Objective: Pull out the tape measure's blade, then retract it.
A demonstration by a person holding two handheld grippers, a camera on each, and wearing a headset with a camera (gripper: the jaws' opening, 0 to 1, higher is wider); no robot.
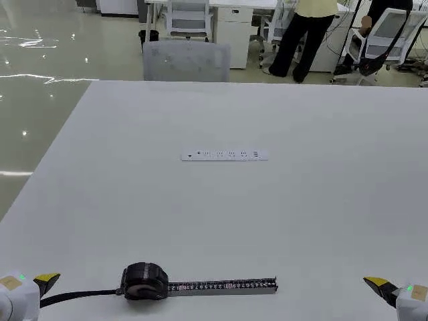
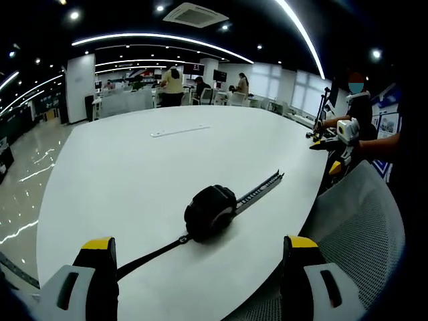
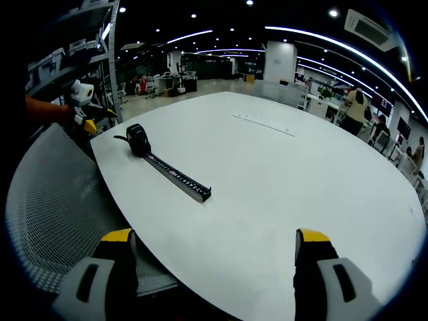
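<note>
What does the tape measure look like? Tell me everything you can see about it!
The tape measure has a round black case, plastic or rubber by its look, lying near the front edge of the white table. Its blade is pulled out and lies flat, with small black and red marks. A black strap trails from the case toward the open left gripper. The open right gripper is apart from it. Neither grips it.

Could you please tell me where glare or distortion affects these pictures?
Head view: bright glare on the floor; the table is evenly lit, the tape measure sharp. Left gripper view and right gripper view: fisheye bends the table's edge and the ceiling light strips into arcs.
</note>
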